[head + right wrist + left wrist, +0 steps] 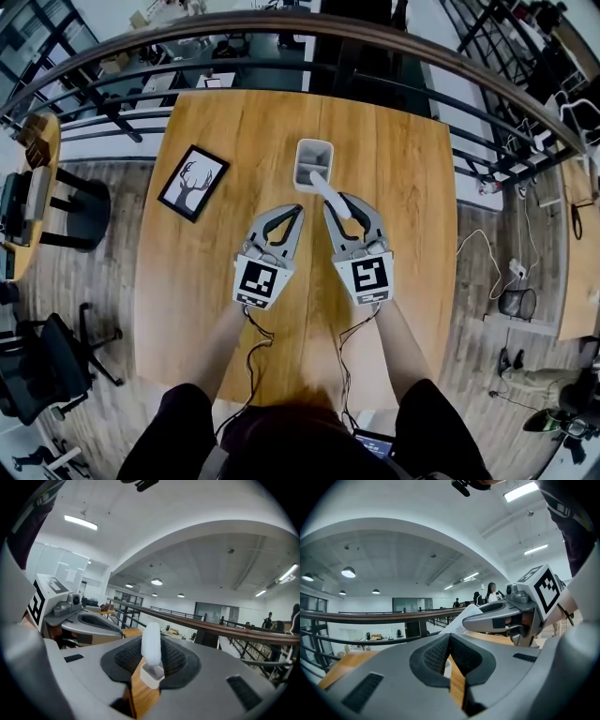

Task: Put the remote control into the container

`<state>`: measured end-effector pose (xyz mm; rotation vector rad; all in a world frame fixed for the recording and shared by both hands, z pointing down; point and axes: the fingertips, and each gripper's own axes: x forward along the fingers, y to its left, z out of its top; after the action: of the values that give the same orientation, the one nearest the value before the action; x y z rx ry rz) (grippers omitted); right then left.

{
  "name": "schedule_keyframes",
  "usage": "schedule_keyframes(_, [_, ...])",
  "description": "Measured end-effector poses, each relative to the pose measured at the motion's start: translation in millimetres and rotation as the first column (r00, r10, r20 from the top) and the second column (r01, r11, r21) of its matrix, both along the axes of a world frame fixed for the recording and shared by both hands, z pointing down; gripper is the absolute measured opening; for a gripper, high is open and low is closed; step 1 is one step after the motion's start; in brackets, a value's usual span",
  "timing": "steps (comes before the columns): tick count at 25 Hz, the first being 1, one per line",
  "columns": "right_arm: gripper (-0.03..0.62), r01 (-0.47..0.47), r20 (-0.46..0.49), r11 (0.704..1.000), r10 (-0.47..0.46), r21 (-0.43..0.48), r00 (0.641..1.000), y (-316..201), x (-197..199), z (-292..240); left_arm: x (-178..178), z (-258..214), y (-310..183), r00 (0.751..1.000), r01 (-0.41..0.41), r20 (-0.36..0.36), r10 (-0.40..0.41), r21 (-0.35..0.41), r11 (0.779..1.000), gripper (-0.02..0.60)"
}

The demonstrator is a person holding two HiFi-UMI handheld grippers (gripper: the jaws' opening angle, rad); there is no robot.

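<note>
The table [394, 150] is your widest risk. It is smooth and carries little else, so a nudged container could slide away from you instead of staying put.

Your right hand-held gripper [345, 204] is pinching the remote control [328, 194] at its near end. The long white body slants forward, and its far tip is at the container's near rim; I cannot tell whether the tip is inside yet. Because you hold it so far back, a small tilt of your wrist moves that tip a lot. It could catch the rim or come down outside the wall.

Your left hand-held gripper [296, 212] hovers just beside the right one with its jaws pressed together and nothing between them. It is not steadying anything, so the container stands unsupported. Swinging the left gripper inward could also knock the remote control.

The picture frame [192, 183] lies flat, well apart on the left, and is unlikely to get in the way.

The container [313, 142] is the weak point. It is narrow, upright and looks light, so pressing the remote control sideways against its wall could tip it.

The remote control looks longer than the container is deep. If you let go early or at a steep lean, it could lever the container over or slip back out onto the table.
</note>
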<state>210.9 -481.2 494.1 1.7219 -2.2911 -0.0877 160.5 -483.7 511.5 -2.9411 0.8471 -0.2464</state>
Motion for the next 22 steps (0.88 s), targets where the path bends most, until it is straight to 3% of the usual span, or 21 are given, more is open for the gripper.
schedule_keyframes(6, [0.118,0.097,-0.173,0.986,-0.121,-0.138,0.977,-42,5,50,8,34,-16,1.0,0.005,0.03,-0.004,-0.04,0.999,0.011])
schedule_keyframes(12, [0.118,0.14,-0.23,0.949,-0.208,-0.281,0.951,-72,6,101,7,53,-23,0.999,0.014,0.04,-0.011,-0.067,0.998,0.011])
schedule_keyframes(22, [0.118,0.152,-0.339,0.924,-0.277,-0.351,0.899,-99,2,145,-1,69,-22,0.998,0.028,0.064,-0.022,-0.091,0.995,0.011])
